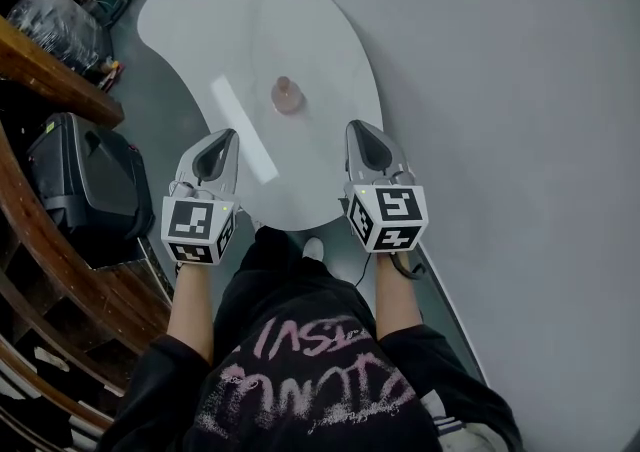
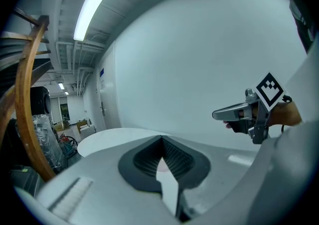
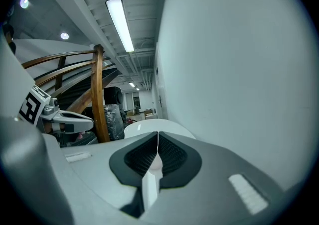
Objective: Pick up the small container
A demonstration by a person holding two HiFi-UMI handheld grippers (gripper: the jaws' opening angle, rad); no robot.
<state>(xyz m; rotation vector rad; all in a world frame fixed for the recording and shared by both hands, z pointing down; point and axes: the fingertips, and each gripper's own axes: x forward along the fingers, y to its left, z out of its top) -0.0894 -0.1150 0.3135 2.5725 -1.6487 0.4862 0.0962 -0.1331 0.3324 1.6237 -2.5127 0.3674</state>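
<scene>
While both grippers are hovering over the near edge of the white table (image 1: pixel 220 10), the small container (image 1: pixel 287 95) is standing upright ahead of them, roughly mid-tabletop and apart from every edge.

Past the table's left edge, a curved wooden rail (image 1: pixel 50 70) and a black case (image 1: pixel 85 185) are crowding the floor side, so a wide swing there is looking risky. The left gripper (image 1: pixel 230 135) is pointing forward with its jaws clenched tip to tip on nothing, and its own view is showing the same.

The container is looking pinkish and squat, with a narrower top. It is probably light and rigid, and likely to skid or tip on the glossy top if nudged. Its wider lower body is offering the surest hold, one jaw on each side.

The right gripper (image 1: pixel 357 127) is likewise pinched together and empty. Beyond the table's right edge a pale grey wall (image 3: pixel 239 69) is seeming to run close, so the clear room is lying straight ahead over the bare tabletop.
</scene>
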